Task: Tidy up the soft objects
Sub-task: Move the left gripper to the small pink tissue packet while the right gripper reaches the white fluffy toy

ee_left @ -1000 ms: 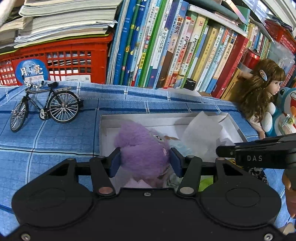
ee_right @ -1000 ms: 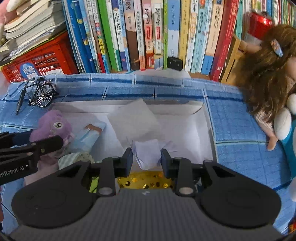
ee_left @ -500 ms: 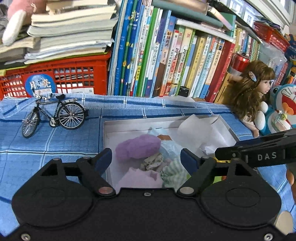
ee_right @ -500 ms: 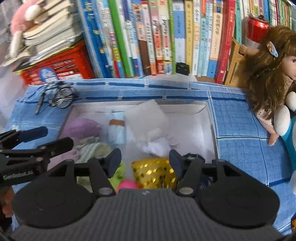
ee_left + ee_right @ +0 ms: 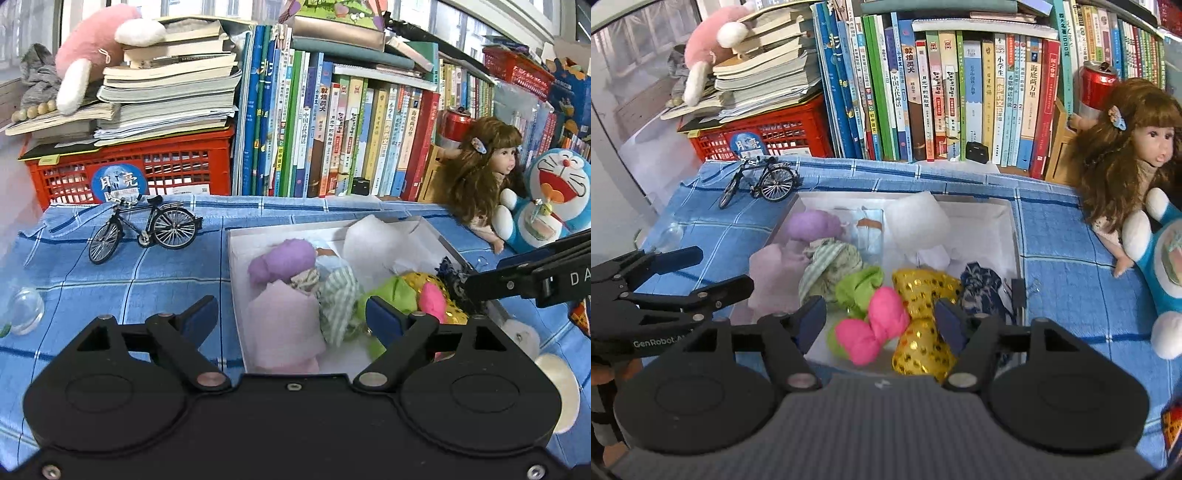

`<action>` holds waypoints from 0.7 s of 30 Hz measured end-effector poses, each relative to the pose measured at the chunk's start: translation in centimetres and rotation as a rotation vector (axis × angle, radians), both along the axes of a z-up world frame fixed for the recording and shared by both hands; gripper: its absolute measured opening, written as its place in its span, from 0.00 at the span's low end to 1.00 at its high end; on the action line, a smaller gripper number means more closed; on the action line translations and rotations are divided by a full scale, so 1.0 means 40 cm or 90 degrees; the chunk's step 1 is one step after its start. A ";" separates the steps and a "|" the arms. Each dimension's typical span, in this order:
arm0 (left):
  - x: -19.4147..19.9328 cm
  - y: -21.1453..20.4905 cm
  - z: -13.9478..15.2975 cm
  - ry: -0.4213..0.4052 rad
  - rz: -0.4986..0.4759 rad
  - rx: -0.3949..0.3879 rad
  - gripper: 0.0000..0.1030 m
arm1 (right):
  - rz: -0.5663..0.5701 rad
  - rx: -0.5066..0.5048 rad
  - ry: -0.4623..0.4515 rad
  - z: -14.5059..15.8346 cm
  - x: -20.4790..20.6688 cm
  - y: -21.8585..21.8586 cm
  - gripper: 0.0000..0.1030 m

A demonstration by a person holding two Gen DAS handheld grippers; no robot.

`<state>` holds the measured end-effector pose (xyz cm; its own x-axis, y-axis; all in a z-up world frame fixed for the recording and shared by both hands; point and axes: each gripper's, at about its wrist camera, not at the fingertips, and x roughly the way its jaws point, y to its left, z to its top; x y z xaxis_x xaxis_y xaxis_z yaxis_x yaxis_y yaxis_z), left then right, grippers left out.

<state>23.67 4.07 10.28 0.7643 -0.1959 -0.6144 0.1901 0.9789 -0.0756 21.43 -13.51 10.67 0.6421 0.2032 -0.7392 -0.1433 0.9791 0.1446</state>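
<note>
A white box (image 5: 236, 258) (image 5: 1012, 236) on the blue checked cloth holds several soft things: a purple plush (image 5: 282, 256) (image 5: 814, 225), a pale pink cloth (image 5: 282, 332) (image 5: 772, 273), a green striped cloth (image 5: 338, 295) (image 5: 829, 266), a green bow (image 5: 858, 284), a pink bow (image 5: 875, 325), a gold sequin bow (image 5: 923, 306), a dark blue cloth (image 5: 980, 288) and white tissue paper (image 5: 373, 240) (image 5: 918, 221). My left gripper (image 5: 290, 317) is open and empty above the box's near left. My right gripper (image 5: 881, 317) is open and empty above the bows.
A toy bicycle (image 5: 144, 229) stands left of the box. A red crate (image 5: 129, 170) with stacked books and a row of upright books (image 5: 332, 140) line the back. A doll (image 5: 480, 177) and a blue cat plush (image 5: 550, 199) sit at the right. A clear dome (image 5: 24, 310) lies far left.
My left gripper let go of the purple plush in the box, opened and drew back upward. My right gripper opened wider and pulled back too, showing the bows below it.
</note>
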 end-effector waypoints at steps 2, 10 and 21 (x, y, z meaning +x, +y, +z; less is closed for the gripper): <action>-0.021 0.003 0.001 0.001 -0.002 -0.004 0.84 | 0.001 -0.001 -0.001 0.001 -0.020 -0.007 0.75; -0.092 0.006 0.016 -0.009 -0.006 0.006 0.84 | -0.007 0.011 -0.010 0.007 -0.082 -0.060 0.77; -0.120 0.105 0.003 0.032 0.058 -0.040 0.84 | -0.081 0.047 -0.004 0.000 -0.146 -0.212 0.79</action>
<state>18.87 8.25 10.38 0.7496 -0.1655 -0.6408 0.0945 0.9851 -0.1438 15.59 -22.01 10.67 0.6713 0.1732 -0.7207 -0.0195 0.9761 0.2164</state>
